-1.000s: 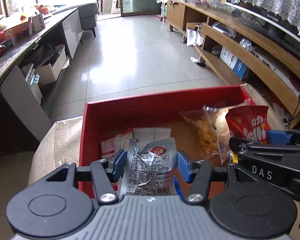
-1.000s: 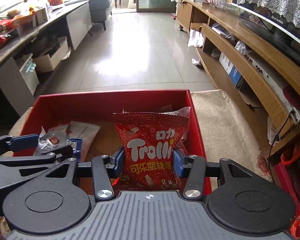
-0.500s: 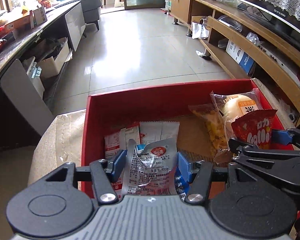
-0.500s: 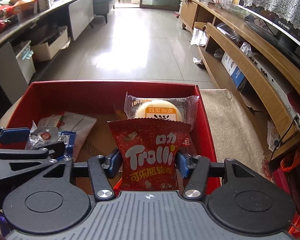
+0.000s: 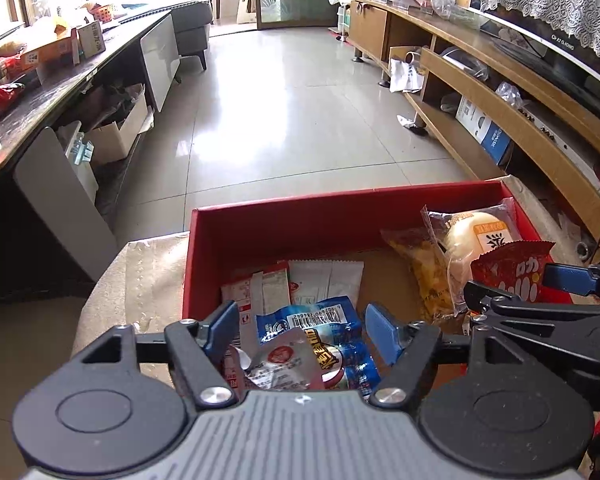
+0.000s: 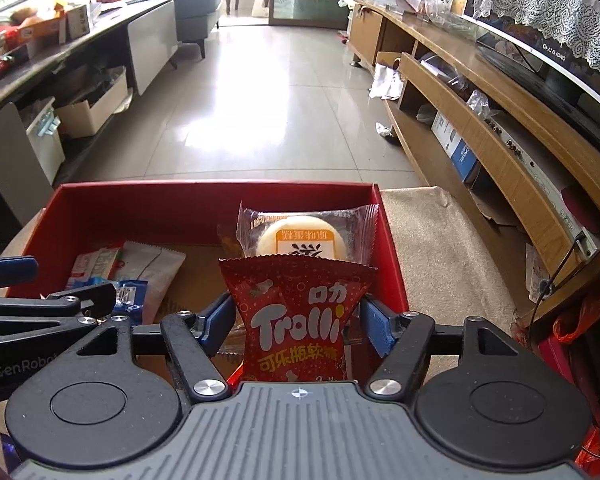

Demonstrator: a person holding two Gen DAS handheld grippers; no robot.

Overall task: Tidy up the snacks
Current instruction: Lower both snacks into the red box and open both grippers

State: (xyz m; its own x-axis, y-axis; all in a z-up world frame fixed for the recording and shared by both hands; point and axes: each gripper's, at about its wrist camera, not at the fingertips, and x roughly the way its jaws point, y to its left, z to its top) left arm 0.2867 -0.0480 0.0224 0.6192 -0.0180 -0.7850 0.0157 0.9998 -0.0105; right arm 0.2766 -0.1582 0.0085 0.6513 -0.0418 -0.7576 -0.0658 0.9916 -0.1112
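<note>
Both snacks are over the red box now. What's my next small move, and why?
Probably lift both grippers clear. The jaws have just been opening: the Trolli bag stands free between the right gripper pads, the silver packet lies loose under the left gripper, both inside the red box.

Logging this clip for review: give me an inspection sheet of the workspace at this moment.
Surface: beige cloth under the red box.
Job's things: Trolli bag, silver pouch, wrapped bun and blue packet, all in the box.
Clutter: nothing seen on the cloth.
Grippers: left gripper and right gripper have just been opening; jaws clear of pouch and bag.
Cables: black cable by the TV bench.
Surroundings: tiled floor, cluttered counter.
</note>
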